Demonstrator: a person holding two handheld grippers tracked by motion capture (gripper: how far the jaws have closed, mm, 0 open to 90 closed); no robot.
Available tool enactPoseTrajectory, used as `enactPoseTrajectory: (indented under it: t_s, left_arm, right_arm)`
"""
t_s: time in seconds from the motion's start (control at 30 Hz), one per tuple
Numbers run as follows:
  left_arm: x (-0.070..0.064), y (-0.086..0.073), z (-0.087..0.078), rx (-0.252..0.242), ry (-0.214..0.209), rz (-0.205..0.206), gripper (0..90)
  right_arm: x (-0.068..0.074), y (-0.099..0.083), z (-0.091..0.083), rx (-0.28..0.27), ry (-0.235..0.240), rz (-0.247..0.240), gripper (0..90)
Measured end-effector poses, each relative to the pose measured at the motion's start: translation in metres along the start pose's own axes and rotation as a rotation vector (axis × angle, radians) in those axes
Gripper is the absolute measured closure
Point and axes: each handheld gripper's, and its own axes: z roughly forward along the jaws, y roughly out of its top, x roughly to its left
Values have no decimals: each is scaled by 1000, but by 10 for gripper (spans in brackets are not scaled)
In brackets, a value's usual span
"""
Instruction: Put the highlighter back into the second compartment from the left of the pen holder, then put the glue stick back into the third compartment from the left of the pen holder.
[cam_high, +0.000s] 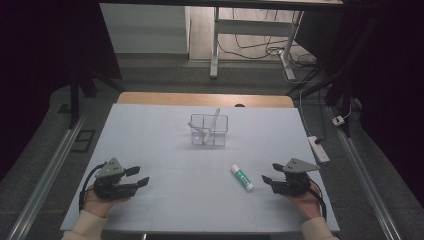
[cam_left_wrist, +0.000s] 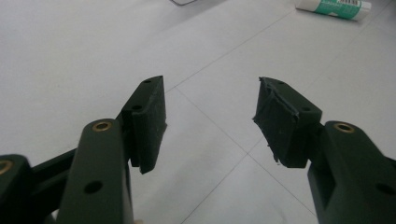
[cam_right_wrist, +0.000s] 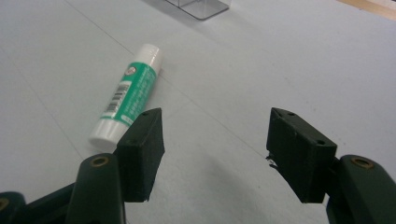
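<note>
A green and white glue stick (cam_high: 242, 178) lies flat on the white table, right of centre; it also appears as the glue stick (cam_right_wrist: 128, 95) and the glue stick (cam_left_wrist: 334, 7). A clear plastic organizer box (cam_high: 208, 129) stands at mid table with a white stick-like item leaning in it. My left gripper (cam_high: 137, 176) rests low at the front left, open and empty, as the left gripper (cam_left_wrist: 210, 121). My right gripper (cam_high: 270, 181) sits at the front right, open and empty, just right of the glue stick, seen as the right gripper (cam_right_wrist: 215, 154).
The white table (cam_high: 150, 140) has a wooden edge (cam_high: 205, 99) at the back. Beyond it are a desk frame (cam_high: 250, 35) and cables on the floor. A power strip (cam_high: 318, 148) lies off the right side. Metal rails run along both sides.
</note>
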Motion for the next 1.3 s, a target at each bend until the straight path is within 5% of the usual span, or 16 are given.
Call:
enactPoseTrajectory:
  t_s: [0.83,1.3]
  left_arm:
    - [-3,-2,2,9,14,-8,389]
    - [-7,-1,4,11,5,-10,361]
  right_arm:
    - [11,38,17,31,50,-10,361]
    - [20,52,31,102,83,-18,360]
